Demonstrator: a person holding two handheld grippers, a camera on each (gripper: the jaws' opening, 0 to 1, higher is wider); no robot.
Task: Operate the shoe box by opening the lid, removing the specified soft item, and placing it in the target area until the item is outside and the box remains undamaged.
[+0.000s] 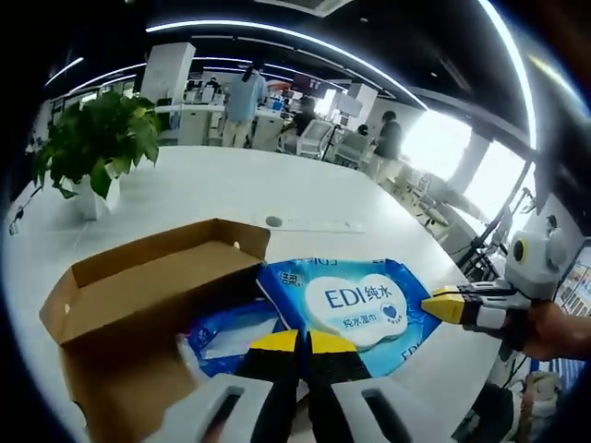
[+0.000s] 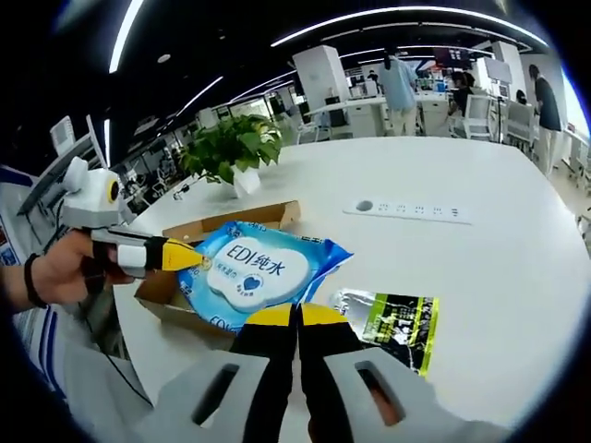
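Note:
An open brown cardboard shoe box lies on the white table, flaps up. A blue wet-wipes pack with a white "EDI" label hangs over the box's right end. My left gripper is shut on the pack's near edge. My right gripper comes in from the right and pinches the pack's far edge. In the right gripper view the pack sits above the box; my right gripper is shut at its lower edge and the left gripper holds its left edge. Another blue pack lies inside the box.
A green and black foil packet lies on the table right of the box. A potted plant stands behind the box. A socket strip is set into the tabletop farther back. People and desks fill the background.

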